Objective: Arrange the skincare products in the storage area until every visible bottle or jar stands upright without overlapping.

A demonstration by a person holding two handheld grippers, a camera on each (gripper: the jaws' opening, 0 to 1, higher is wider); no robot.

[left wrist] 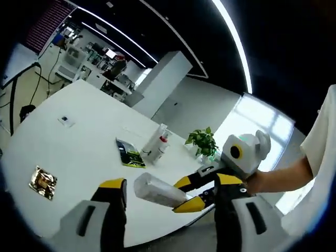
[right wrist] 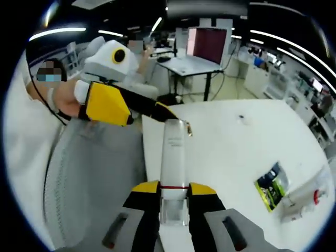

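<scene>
My right gripper [right wrist: 173, 195] is pinched tight on the cap end of the white tube [right wrist: 172, 157], held in the air at the table edge. The tube's long side points straight away from my fingers, toward the left gripper [right wrist: 181, 122] at its far tip (those jaws look open around it, not squeezing). Past it the white table [right wrist: 226, 152] has lots of free room, and the other bottles [left wrist: 156, 144] stand far off by the green packet [left wrist: 128, 155]

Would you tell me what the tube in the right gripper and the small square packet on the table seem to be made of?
Tube: apparently matte white plastic with a clear cap; the surface is smooth and even. Square packet: likely metallic foil, gold-brown and crinkled, catching glints, though it is too small to be sure.
</scene>
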